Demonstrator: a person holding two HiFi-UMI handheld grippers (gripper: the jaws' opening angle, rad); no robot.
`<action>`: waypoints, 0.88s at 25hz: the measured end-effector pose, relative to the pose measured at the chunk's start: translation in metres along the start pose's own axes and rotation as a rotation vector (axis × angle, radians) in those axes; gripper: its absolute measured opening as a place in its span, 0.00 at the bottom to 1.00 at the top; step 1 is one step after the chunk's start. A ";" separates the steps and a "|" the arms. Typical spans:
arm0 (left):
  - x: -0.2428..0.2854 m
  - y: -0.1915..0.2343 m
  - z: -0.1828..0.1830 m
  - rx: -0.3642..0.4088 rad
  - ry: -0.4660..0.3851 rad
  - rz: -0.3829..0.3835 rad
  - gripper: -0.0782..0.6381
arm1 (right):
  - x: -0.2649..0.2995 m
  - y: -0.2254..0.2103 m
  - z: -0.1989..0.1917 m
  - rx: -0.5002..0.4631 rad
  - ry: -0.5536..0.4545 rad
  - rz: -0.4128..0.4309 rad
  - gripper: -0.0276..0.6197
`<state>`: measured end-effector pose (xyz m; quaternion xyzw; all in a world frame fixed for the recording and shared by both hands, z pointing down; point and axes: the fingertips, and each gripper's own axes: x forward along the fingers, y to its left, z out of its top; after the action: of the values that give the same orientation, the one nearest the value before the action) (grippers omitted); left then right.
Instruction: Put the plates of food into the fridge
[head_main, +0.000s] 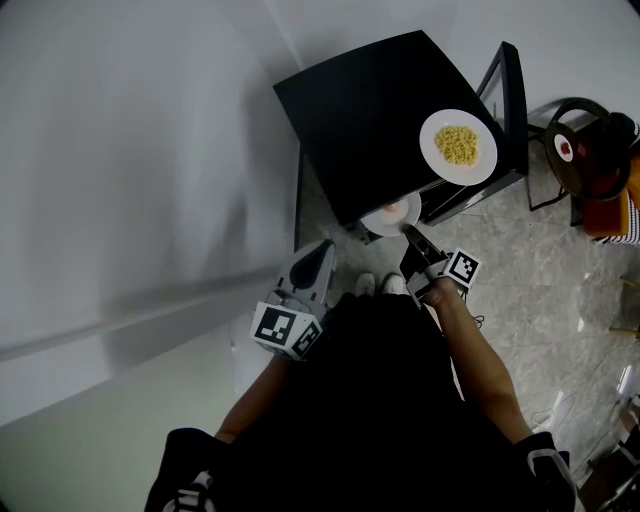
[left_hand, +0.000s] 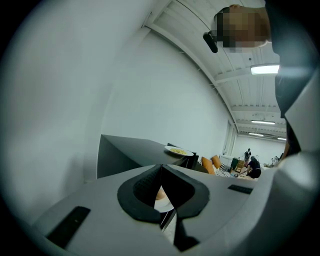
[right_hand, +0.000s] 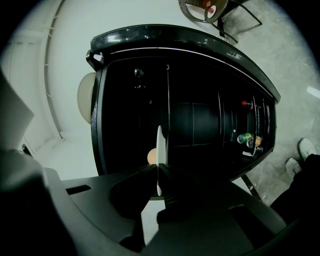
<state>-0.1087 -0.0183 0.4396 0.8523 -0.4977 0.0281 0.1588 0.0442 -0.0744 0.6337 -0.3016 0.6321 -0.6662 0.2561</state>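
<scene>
A white plate of yellow noodles (head_main: 458, 146) lies on the top of the black fridge (head_main: 360, 110), near its right edge; in the left gripper view this noodle plate (left_hand: 178, 150) shows from the side. My right gripper (head_main: 410, 232) is shut on the rim of a second white plate (head_main: 390, 213) with an orange piece of food, held in front of the fridge. In the right gripper view that held plate (right_hand: 159, 145) stands edge-on between the jaws of the right gripper (right_hand: 159, 167), before the dark fridge front (right_hand: 200, 115). My left gripper (head_main: 322, 250) is shut and holds nothing, left of the held plate.
A white wall (head_main: 130, 200) fills the left side. Behind the fridge front are drink cans (right_hand: 246, 139). A round dark chair (head_main: 580, 150) and an orange cushion (head_main: 610, 215) stand to the right on the marble floor (head_main: 540, 280). The person's white shoes (head_main: 378, 285) are just below the fridge.
</scene>
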 end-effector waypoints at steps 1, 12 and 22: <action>-0.001 0.000 0.000 -0.002 0.000 0.003 0.14 | 0.002 0.000 0.000 -0.002 0.000 -0.005 0.09; -0.002 0.004 0.001 -0.008 0.004 0.022 0.14 | 0.021 -0.003 0.004 -0.017 0.005 -0.053 0.09; 0.004 0.009 0.006 -0.014 0.007 0.018 0.14 | 0.036 -0.009 0.003 -0.020 0.009 -0.109 0.09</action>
<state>-0.1148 -0.0273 0.4369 0.8465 -0.5048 0.0291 0.1665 0.0217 -0.1018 0.6460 -0.3351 0.6224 -0.6744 0.2134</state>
